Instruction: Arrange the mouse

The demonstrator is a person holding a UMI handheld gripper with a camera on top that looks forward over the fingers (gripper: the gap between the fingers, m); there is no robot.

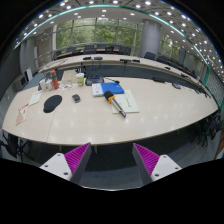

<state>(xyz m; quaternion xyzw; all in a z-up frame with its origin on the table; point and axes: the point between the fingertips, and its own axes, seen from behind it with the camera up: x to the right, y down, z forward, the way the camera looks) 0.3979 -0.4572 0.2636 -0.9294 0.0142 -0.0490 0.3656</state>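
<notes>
Tongs (pixel 110 160) stood wide, purple pads apart, nothing held. Small dark computer mouse (pixel 75 98) lay well beyond tongs, off to left side; long axis too small to tell. Long pale wooden desk (pixel 150 112) carried it, alongside blue book (pixel 113 88). Large office, ceiling lights, windows beyond. Approach not yet begun.

Long pale worktop (pixel 100 118) stretches beyond the tool. On it: dark mouse (pixel 76 98) ahead-left, white oval item (pixel 52 103) beside it, blue book (pixel 113 88) on papers (pixel 124 100) ahead, laptop (pixel 93 72) farther back.
</notes>
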